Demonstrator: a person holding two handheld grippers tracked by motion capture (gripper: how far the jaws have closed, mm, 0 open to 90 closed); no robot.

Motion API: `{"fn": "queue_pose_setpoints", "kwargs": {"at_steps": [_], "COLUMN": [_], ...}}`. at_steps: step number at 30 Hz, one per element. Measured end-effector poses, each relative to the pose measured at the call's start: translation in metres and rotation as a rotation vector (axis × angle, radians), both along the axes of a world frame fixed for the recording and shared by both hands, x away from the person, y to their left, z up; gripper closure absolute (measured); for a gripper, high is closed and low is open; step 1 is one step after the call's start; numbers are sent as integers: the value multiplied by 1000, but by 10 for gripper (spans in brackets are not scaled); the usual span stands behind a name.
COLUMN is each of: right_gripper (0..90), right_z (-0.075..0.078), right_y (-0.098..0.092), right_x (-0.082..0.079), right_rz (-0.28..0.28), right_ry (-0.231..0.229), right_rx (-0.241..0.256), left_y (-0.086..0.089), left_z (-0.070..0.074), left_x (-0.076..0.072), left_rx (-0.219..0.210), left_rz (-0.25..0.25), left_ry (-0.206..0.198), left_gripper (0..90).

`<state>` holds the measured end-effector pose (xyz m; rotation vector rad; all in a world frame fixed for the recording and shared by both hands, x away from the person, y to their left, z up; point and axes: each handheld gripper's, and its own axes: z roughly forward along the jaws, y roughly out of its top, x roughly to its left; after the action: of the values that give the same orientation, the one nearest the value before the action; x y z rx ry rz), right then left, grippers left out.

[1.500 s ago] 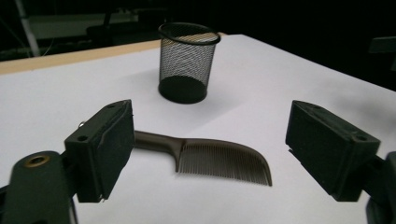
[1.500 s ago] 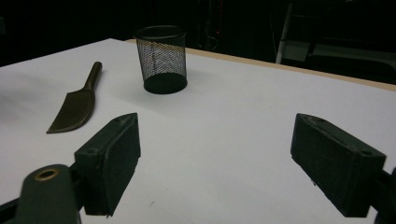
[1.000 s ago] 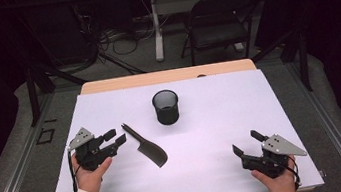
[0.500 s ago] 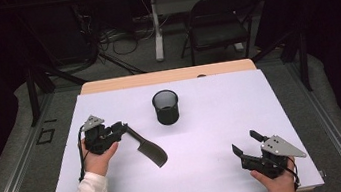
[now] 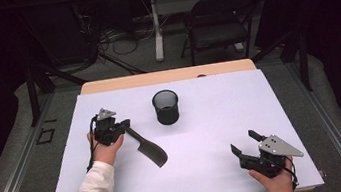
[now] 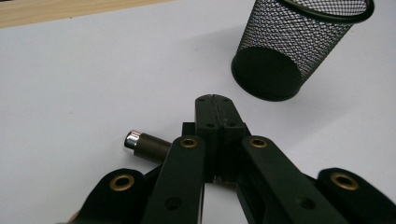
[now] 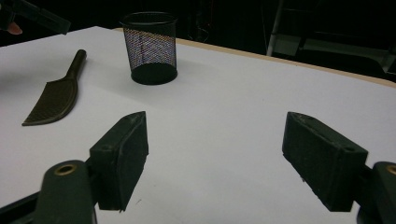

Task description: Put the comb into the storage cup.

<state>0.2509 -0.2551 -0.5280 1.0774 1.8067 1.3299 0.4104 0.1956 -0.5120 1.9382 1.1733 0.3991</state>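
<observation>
A dark spatula [image 5: 149, 150] lies on the white table [image 5: 204, 136], handle toward the far left. My left gripper [image 5: 123, 126] sits at the handle's end, jaws pressed together with no gap. In the left gripper view the shut jaws [image 6: 215, 100] lie over the handle, and its silver-capped end [image 6: 140, 142] sticks out to their left; I cannot tell whether they touch it. A black mesh cup [image 5: 166, 106] stands upright just beyond. My right gripper [image 5: 243, 141] rests near the front right, open and empty [image 7: 215, 154]. The right gripper view shows the spatula [image 7: 53, 95] and cup [image 7: 150, 46].
The table's wooden far edge [image 5: 166, 76] lies behind the cup. A dark chair [image 5: 219, 23] and floor cables stand beyond the table. Bare white surface spreads between the spatula and my right gripper.
My left gripper has moved forward and right from the table's left side to the spatula's handle end, and its jaws have shut. The right gripper has not moved.
</observation>
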Motion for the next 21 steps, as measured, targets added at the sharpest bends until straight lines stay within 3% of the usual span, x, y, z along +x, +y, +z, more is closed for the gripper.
{"fn": "queue_pose_setpoints", "kwargs": {"at_steps": [6, 21], "right_gripper": [225, 225], "right_z": [-1, -4], "right_y": [2, 7], "right_x": [1, 5], "right_rz": [-1, 19], "right_ry": [13, 26], "right_rx": [-18, -45], "left_y": [-7, -17], "left_z": [-12, -27], "left_x": [10, 23], "left_rx": [53, 79], "left_rz": [2, -2], "left_ry": [33, 64], "left_gripper": [900, 900]}}
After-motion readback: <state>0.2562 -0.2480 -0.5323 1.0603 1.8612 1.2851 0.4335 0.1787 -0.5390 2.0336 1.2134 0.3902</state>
